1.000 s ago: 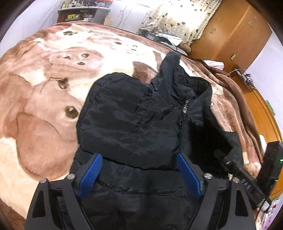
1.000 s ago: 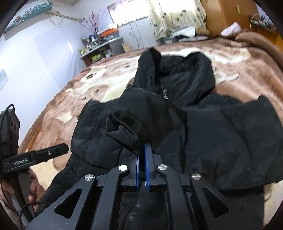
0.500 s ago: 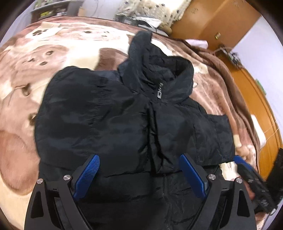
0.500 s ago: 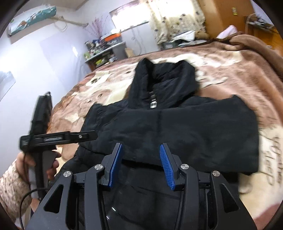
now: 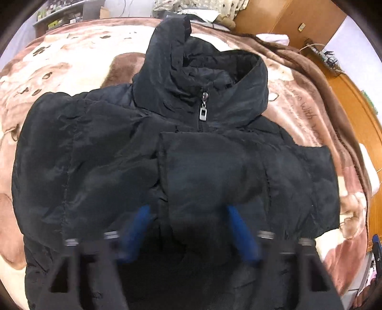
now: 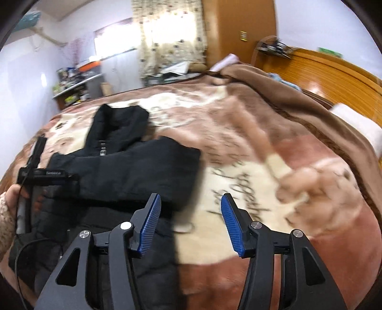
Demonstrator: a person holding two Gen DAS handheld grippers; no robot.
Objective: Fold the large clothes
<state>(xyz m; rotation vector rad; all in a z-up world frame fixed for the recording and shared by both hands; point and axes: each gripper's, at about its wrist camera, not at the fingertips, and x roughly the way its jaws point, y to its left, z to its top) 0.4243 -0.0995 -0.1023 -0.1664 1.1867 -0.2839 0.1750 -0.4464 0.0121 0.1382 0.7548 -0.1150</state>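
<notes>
A black padded hooded jacket (image 5: pixel 119 155) lies front up on the bed, both sleeves folded across its chest, zipper pull (image 5: pixel 203 114) at the collar. My left gripper (image 5: pixel 188 214) is open and empty, blurred, hovering over the jacket's middle. In the right wrist view the jacket (image 6: pixel 133 167) lies at the left. My right gripper (image 6: pixel 188 200) is open and empty, above the blanket beside the jacket's right edge. The left gripper's body (image 6: pixel 35 171) shows there in a hand.
A brown and cream blanket (image 6: pixel 274 155) covers the bed. A wooden headboard (image 6: pixel 334 71) stands at the right, a wardrobe (image 5: pixel 298 19) and curtains at the back, a cluttered shelf (image 6: pixel 76 83) at the far left.
My right gripper let go of the sleeve, opened and swung right off the jacket. The sleeve now lies flat across the chest. My left gripper moved over the jacket's middle.
</notes>
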